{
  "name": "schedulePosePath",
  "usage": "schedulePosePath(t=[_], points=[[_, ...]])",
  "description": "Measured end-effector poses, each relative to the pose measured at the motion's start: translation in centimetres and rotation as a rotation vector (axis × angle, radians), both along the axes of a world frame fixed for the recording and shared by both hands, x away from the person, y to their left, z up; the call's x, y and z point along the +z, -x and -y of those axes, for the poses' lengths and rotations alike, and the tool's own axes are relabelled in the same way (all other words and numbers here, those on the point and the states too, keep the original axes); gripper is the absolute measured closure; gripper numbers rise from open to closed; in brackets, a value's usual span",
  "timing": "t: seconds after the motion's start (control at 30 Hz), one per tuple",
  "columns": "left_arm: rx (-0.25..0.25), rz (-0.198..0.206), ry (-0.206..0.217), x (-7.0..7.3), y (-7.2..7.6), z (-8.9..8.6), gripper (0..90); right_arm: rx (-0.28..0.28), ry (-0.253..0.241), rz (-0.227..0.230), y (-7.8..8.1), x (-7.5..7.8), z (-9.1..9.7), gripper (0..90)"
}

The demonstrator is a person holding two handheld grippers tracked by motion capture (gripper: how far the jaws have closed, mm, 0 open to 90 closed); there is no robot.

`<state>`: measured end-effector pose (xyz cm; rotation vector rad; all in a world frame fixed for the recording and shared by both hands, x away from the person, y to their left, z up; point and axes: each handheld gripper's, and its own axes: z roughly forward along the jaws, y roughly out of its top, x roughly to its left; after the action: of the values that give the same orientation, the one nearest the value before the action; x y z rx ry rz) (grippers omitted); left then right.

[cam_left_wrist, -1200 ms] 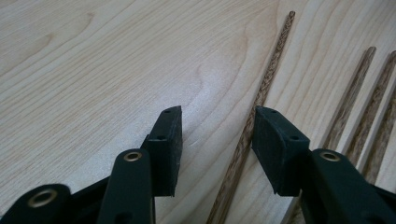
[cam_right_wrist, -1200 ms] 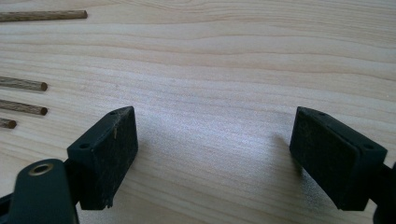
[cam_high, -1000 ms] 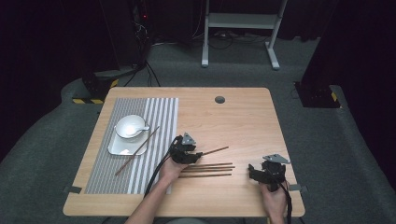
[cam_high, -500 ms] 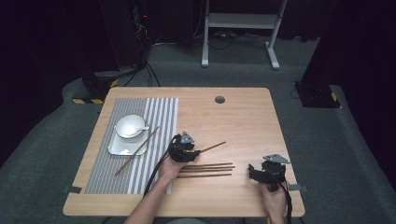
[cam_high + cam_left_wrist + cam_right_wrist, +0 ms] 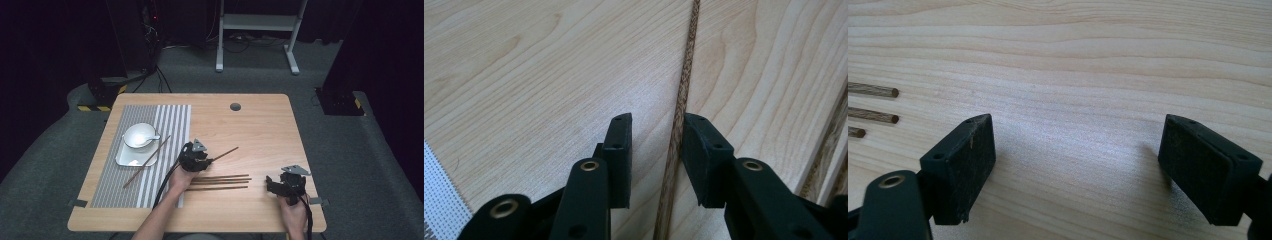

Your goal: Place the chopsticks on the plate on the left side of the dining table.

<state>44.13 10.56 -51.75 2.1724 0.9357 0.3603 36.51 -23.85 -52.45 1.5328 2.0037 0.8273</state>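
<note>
Right tongs (image 5: 286, 184), nearest us: released, wide, over bare tabletop (image 5: 260, 130). Left tongs (image 5: 194, 157): closing about the slanted chopstick (image 5: 679, 120), one pad touching, the other still apart. We risk it rolling or pivoting free. Its far end is cut off; spoon (image 5: 140, 136) details unclear.

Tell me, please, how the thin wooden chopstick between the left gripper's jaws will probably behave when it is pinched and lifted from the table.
The chopstick looks straight and wooden, so probably stiff and light. It is thin and seems round, so it may roll or slip sideways as the left gripper closes. The jaws sit near one end, so the long free end may droop.
</note>
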Motion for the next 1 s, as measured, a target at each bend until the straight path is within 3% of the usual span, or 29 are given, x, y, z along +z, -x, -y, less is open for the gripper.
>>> schedulePosePath(t=[1.0], points=[[-0.022,0.026,-0.006,-0.15,-0.46,-0.71,81.9,0.0,0.0,0.0,0.0,0.0,0.0,15.1]])
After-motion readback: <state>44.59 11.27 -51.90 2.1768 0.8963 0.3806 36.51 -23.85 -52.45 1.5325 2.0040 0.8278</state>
